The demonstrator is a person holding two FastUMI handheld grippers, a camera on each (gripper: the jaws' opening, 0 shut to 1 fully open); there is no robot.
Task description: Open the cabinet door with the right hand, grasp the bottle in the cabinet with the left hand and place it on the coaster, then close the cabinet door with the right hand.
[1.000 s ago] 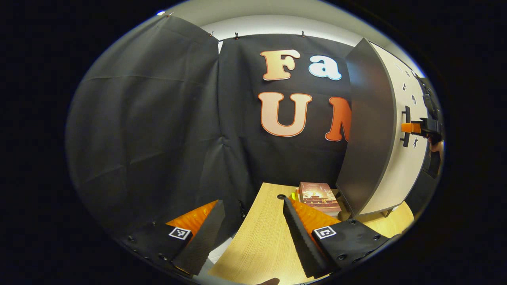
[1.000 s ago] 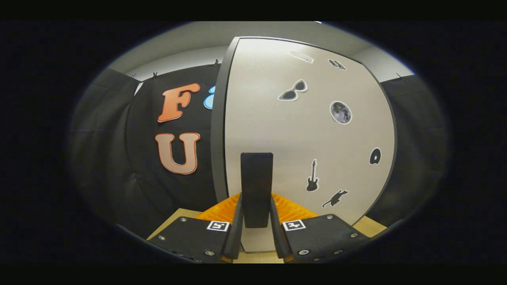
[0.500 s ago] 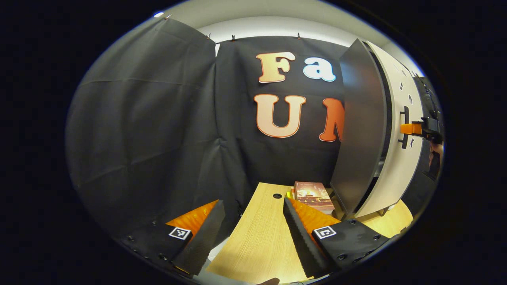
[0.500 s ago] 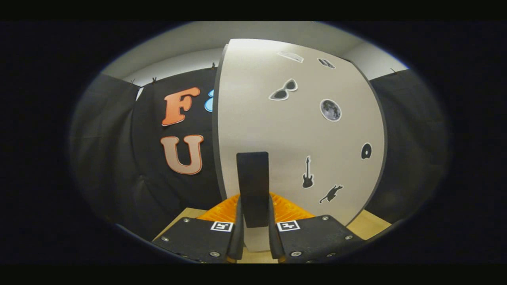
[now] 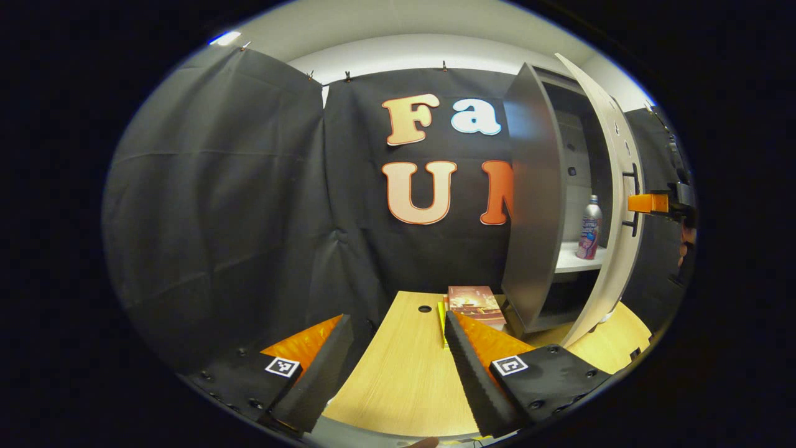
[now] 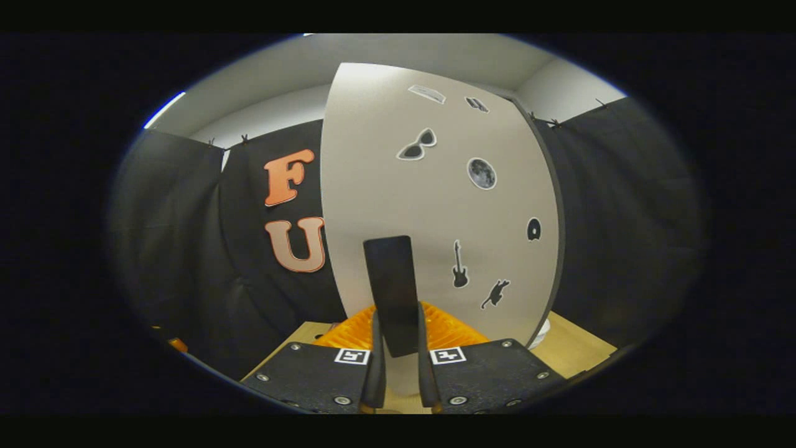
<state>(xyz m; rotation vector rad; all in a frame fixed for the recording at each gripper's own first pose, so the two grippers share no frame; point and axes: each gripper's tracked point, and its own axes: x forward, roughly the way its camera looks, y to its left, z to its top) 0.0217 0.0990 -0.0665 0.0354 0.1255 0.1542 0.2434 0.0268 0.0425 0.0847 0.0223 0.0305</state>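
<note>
Bottle (image 5: 589, 228) stands upright on a pale shelf (image 5: 575, 262) inside the cabinet (image 5: 528, 205), seen in the left gripper view through the gap left by the partly open cabinet door (image 5: 612, 205). Left gripper (image 5: 398, 373) hangs low over the wooden table (image 5: 404, 379), well apart from the cabinet, fingers spread wide with nothing between them. A book (image 5: 472, 302) lies on the table just beside the cabinet foot. At the far right edge the right gripper (image 5: 650, 203) meets the door handle (image 5: 633, 199). The coaster cannot be made out; the cabinet's lower compartment is dark and its contents are unreadable.

In the right gripper view, the door's outer face (image 6: 435, 205), bearing small stickers, takes up the middle. The right gripper's (image 6: 401, 354) fingers are drawn close together and clamp the dark handle (image 6: 392, 292) from both sides. The cabinet interior is hidden behind the door.

Judgement: the opening step is in hand and not complete; the gap looks narrow for the left gripper. The next move calls for swinging the door wider, then advancing the open left gripper toward the bottle at body height.
</note>
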